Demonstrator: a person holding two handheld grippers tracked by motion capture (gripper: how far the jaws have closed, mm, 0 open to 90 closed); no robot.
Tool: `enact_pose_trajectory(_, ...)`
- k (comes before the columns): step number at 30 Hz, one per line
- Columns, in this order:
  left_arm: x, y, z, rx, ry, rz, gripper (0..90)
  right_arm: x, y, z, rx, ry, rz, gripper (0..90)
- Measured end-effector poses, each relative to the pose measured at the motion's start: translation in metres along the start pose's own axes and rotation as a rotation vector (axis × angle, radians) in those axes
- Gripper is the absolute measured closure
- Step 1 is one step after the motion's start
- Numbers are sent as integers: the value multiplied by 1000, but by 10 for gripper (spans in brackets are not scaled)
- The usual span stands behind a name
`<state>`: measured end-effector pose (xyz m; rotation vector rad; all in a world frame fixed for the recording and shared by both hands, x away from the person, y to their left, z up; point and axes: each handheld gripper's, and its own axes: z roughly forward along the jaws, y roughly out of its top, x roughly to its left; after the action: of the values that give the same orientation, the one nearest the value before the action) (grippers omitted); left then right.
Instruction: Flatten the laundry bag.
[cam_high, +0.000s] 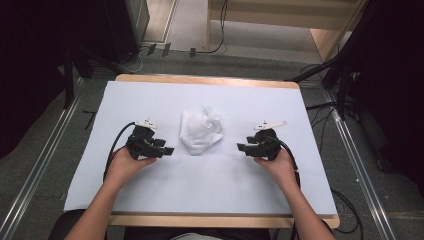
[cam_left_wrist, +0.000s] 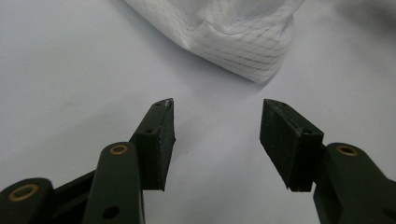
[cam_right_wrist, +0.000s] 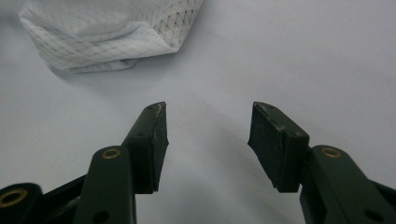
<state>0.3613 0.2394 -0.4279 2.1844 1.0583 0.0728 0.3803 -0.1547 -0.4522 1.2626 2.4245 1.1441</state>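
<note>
A crumpled white mesh cloth lies in the middle of the white table cover. My left gripper rests on the cover just left of the cloth, jaws pointing at it, open and empty. My right gripper sits a little farther off on the cloth's right side, also open and empty. In the left gripper view the cloth lies just beyond the open gripper. In the right gripper view the cloth is at the upper left, ahead of the open gripper.
The wooden table edge borders the cover at the back. Grey floor with metal rails runs on both sides. Cables and dark stands crowd the far right. A person's forearms come in from the bottom.
</note>
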Motion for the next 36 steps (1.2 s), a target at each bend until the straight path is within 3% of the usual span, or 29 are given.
enact_pose_trajectory(9, -4, 0, -1, -18, -2, 11, 437, 3, 3, 2, 9, 2, -8, 499)
enact_pose_trajectory(22, -11, 3, 5, -3, -17, 42, 419, 13, 3, 2, 14, 18, -8, 511)
enact_pose_trajectory(27, -13, 9, 7, -1, -25, 30, 403, 12, 3, 5, 20, 21, -6, 508)
enact_pose_trajectory(36, -12, 28, 3, -5, -24, 68, 386, 15, 5, 4, 25, 43, -9, 522)
